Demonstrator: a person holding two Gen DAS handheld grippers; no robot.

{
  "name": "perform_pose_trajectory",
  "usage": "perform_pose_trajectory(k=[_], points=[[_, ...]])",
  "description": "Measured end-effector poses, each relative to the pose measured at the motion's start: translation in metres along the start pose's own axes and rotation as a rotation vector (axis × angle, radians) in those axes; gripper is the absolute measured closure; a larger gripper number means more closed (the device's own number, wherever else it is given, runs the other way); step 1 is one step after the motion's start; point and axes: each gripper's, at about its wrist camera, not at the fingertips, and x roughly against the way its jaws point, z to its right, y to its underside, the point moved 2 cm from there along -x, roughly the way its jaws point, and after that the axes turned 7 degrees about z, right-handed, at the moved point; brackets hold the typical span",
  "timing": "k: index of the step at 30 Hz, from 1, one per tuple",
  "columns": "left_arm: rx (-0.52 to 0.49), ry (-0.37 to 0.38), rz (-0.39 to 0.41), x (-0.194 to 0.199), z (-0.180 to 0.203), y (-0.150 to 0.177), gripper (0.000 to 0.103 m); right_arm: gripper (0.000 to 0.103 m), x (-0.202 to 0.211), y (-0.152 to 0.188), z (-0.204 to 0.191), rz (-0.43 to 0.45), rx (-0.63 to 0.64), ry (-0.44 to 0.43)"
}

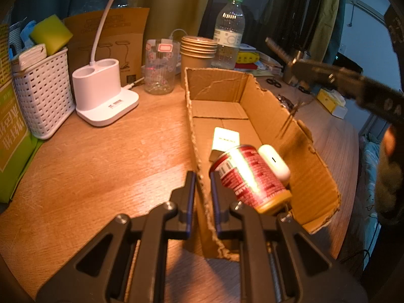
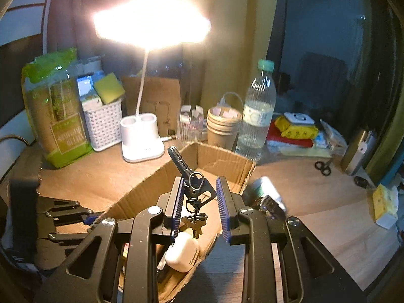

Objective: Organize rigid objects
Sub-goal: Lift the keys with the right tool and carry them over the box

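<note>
The left hand-held gripper (image 1: 202, 199) points down over the near left wall of the open brown cardboard box (image 1: 306, 166), and its blue-padded jaws are pinched on that torn wall edge, one pad outside and one inside. Just right of it, inside the box, a red labelled drink can (image 1: 248, 175) lies on its side, with a white rounded earbud case (image 1: 275, 162) touching its far right side and a small white card (image 1: 226, 139) flat on the box floor just beyond.

The right hand-held gripper (image 2: 199, 205) tilts down over the near end of the same box. Its ribbed blue jaws are clamped on a black flat multi-tool with a metal clip and a bunch of keys (image 2: 194, 197); the tool's slotted bar sticks up and away to the left, while the keys hang below the pads, just above the earbud case.

On the wooden desk (image 1: 101, 164) to the far left stand a white lamp base with two cups (image 1: 104, 96) and a white woven plastic basket (image 1: 44, 91). Behind the box are a clear glass tumbler (image 1: 159, 67), a stack of brown paper cups (image 1: 198, 53) and a clear plastic water bottle with a green cap (image 1: 228, 30).
</note>
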Motion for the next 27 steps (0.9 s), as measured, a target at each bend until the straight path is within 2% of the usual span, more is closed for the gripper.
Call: perform_pose_trajectory(k=[14,27], points=[[0.0,0.0,0.0,0.0,0.0,0.0,0.089,0.075,-0.035,0.026,0.006,-0.091,-0.031,0.002],[0.0,0.0,0.0,0.0,0.0,0.0,0.089,0.075,-0.047,0.037,0.005,-0.144,-0.031,0.0]])
